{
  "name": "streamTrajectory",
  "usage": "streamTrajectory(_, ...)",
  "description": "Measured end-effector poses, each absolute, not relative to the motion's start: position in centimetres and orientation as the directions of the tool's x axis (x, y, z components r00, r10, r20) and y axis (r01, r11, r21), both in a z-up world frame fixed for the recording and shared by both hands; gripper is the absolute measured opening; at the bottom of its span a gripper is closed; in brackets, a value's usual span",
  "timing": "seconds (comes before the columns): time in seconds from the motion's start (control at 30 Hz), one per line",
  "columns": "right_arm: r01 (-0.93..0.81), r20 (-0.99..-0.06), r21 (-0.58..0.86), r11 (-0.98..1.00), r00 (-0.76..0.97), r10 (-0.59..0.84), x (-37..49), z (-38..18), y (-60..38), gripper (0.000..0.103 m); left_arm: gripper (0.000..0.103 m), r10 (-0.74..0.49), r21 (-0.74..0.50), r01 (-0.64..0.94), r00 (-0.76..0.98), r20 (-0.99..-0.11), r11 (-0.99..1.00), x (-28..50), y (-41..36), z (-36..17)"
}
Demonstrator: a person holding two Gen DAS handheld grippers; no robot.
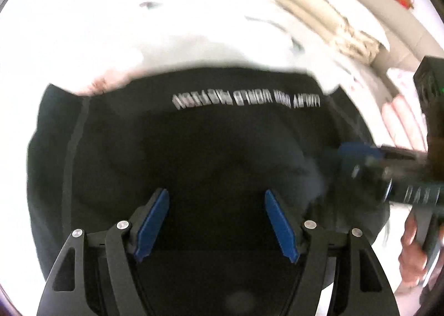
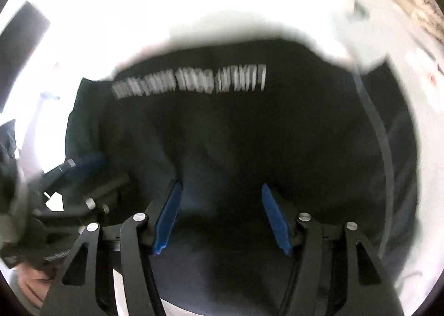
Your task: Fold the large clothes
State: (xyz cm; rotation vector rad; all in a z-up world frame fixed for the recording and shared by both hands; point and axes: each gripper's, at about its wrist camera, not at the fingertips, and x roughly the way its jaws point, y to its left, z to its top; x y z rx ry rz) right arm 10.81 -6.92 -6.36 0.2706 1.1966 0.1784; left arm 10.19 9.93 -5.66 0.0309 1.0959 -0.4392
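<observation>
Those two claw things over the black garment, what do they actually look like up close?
Each gripper, left and right, is a black, angular frame with triangular cut-outs and round silver bolts. Its two fingers end in flat, bright blue pads. Bare hands hold them; no sleeve is clearly visible.

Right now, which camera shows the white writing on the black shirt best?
The left wrist view shows it best: the row of white printed letters on the black fabric garment is sharper there, with separate letter shapes, though unreadable. In the right wrist view the same letters smear into blurry streaks.
</observation>
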Motion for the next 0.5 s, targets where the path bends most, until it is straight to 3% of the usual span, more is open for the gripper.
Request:
streamTrajectory(0.17,-0.010,-0.857,0.261,0.965,0.457,0.237,15.0,-3.1,-7.6,0.065,0.073,-0.338,-0.235,0.276,0.428,-0.838,0.932,13.8,12.9,-3.6)
streamTrajectory(0.3,0.025,-0.904,0.231,0.973,0.375,0.205,19.2,-6.7,-6.8,0.065,0.075,-0.249,-0.191,0.212,0.296,-0.922,0.958,17.6,13.3,-9.0)
streamTrajectory(0.4,0.056,-0.937,0.211,0.976,0.297,0.186,21.3,-10.7,-7.1,0.064,0.075,-0.314,-0.285,0.144,0.268,-0.911,0.948,19.0,15.0,-11.6)
streamTrajectory(0.5,0.073,-0.929,0.237,0.969,0.309,0.204,21.6,-12.0,-7.7,0.065,0.076,-0.296,-0.268,0.138,0.271,-0.916,0.954,19.4,14.4,-11.4)
